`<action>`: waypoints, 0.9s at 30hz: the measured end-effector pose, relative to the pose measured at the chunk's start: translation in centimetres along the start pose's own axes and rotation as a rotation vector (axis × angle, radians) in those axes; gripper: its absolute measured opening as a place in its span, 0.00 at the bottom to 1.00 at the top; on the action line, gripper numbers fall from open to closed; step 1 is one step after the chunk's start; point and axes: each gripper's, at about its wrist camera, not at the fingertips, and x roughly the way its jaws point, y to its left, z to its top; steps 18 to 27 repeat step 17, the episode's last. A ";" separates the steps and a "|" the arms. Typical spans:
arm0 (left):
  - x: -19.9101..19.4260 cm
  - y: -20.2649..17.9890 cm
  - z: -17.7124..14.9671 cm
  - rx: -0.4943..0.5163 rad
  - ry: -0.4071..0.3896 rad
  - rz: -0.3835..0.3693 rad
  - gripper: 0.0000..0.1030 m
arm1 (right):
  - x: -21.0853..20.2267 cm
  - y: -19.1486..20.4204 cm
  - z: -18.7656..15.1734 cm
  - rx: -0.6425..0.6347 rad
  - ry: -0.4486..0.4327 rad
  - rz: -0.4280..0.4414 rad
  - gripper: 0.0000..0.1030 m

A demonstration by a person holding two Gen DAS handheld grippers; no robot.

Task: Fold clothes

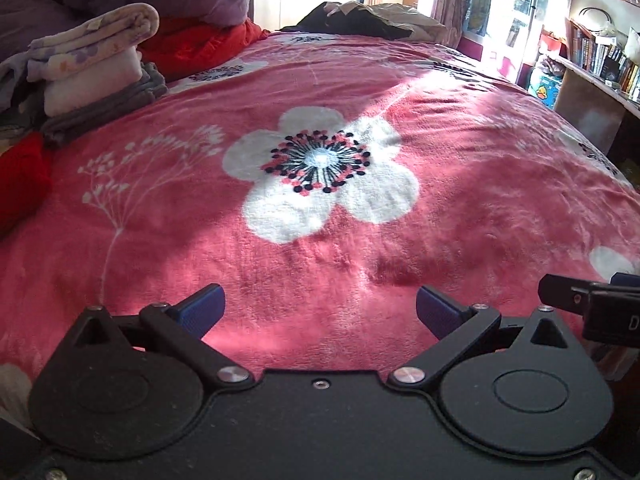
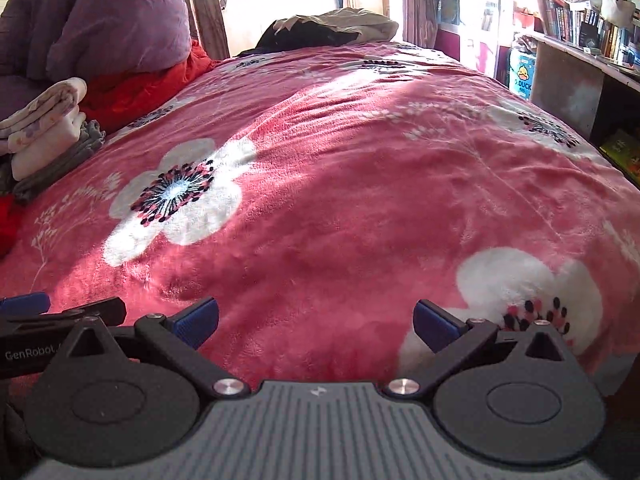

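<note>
My left claw hangs just above the pink blanket with its two blue pads spread wide and nothing between them, only fleece. Straight ahead of it lies the big white flower printed on the blanket, with a sunlit band falling across it. My right claw hangs beside the left one, likewise spread wide with nothing in it, over the same blanket; a second white flower sits just ahead of its right finger, and the first flower shows ahead and to its left. Each claw catches the other at the edge of its own view: the right one's black tip pokes in at the left claw's right side, and the left one's tip shows at the right claw's left side. The clothes are well apart from both claws. Ahead and far to the left sits a stack of folded clothes, a floral piece on top, a cream one beneath and grey ones at the bottom, with a red garment nearer on that side. Behind the stack are red bedding and a purple pillow. Far ahead, at the blanket's far end, lies a crumpled heap of dark and beige clothes. Off to the right stands a bookshelf.
</note>
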 end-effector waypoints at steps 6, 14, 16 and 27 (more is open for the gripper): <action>0.2 1.5 0.1 -0.048 -0.010 0.023 0.99 | 0.4 0.6 0.3 -0.044 -0.018 0.015 1.00; -0.2 1.5 0.4 -0.061 -0.035 0.007 0.99 | 1.0 0.7 0.5 -0.029 -0.017 0.041 1.00; -0.4 1.2 0.6 -0.054 -0.047 0.001 0.99 | 1.2 0.7 0.3 -0.024 -0.010 0.046 1.00; -0.4 1.1 0.7 -0.051 -0.052 -0.004 0.99 | 1.3 0.7 0.3 -0.021 -0.007 0.048 1.00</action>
